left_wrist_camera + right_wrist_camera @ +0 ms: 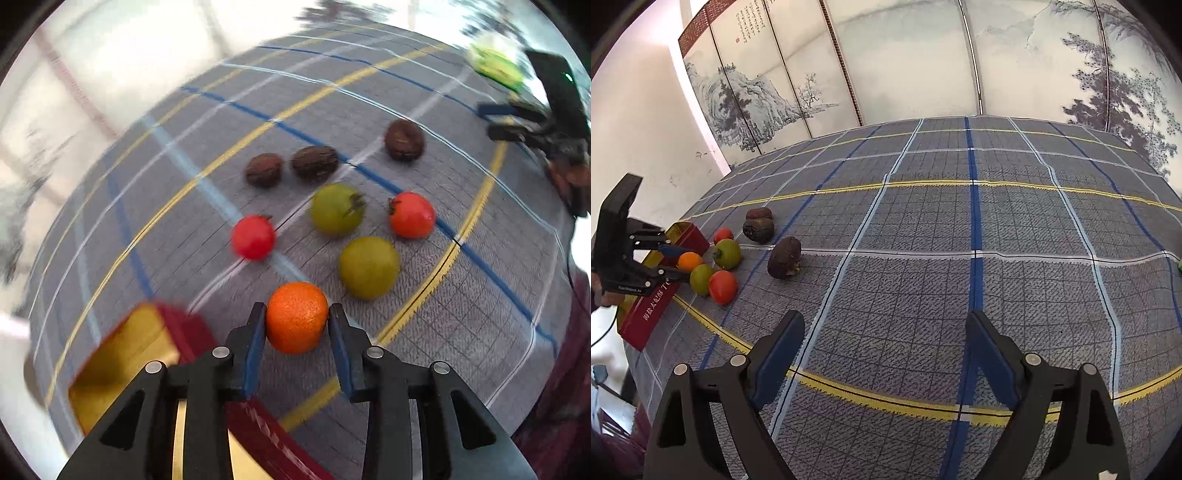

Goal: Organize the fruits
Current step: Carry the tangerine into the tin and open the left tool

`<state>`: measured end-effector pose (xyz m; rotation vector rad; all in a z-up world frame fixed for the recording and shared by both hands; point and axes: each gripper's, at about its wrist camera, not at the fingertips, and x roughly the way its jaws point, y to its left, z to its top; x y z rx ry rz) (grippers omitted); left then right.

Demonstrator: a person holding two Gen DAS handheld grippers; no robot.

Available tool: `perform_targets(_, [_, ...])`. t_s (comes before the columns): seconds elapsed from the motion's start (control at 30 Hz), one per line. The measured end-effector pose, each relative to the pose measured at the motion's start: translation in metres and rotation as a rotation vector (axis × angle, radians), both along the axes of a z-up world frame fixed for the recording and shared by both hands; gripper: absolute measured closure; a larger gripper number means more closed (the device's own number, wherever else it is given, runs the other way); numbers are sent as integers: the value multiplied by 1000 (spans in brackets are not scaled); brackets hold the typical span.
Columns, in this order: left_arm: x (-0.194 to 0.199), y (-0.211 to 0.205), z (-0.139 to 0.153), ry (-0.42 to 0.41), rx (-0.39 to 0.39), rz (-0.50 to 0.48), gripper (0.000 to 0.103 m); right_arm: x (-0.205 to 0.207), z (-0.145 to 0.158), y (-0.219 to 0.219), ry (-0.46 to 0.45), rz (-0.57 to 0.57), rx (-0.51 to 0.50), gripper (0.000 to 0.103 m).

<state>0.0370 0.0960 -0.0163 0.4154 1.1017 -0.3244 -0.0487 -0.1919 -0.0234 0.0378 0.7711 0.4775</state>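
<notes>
An orange (296, 317) rests on the plaid cloth with my left gripper (297, 308) shut on it, blue pads pressed against both sides. In the right wrist view the same orange (690, 261) sits between that gripper's fingers (679, 263), next to an open red tin box (650, 314). Beyond it lie two green fruits (338, 208) (369, 266), two red tomatoes (253, 237) (412, 215) and three wrinkled brown fruits (315, 163). My right gripper (885, 319) hangs open over bare cloth, well right of the fruit, with nothing between its fingers.
The red tin box (122, 354) with a gold inside lies just left of my left gripper, at the table's edge. A blurred green object (496, 68) sits far off by the right gripper (498, 121). A painted folding screen (923, 66) stands behind the table.
</notes>
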Motion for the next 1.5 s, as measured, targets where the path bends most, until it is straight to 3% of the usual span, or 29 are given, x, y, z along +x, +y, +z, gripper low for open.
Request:
perform_targets(0.13, [-32,1,18,-65,-53,179,68,1,0,2,4,-1,-8,13])
perform_targets(0.33, [-79,2,37,-111,-228,393,68,2,-1,4,15,-8,-27,12])
perform_targets(0.5, [-105,-4,55,-243,-163,485,68,3,-2,6,17,-16,-40,9])
perform_targets(0.67, [-120,-3,65,-319,-89,512,68,4,-3,7,23,-20,-56,8])
perform_targets(0.97, [-132,3,61,-345,-41,559,68,5,-4,9,31,-30,-74,8])
perform_targets(1.5, [-151,51,51,-389,25,707,68,2,-1,10,17,-40,-89,6])
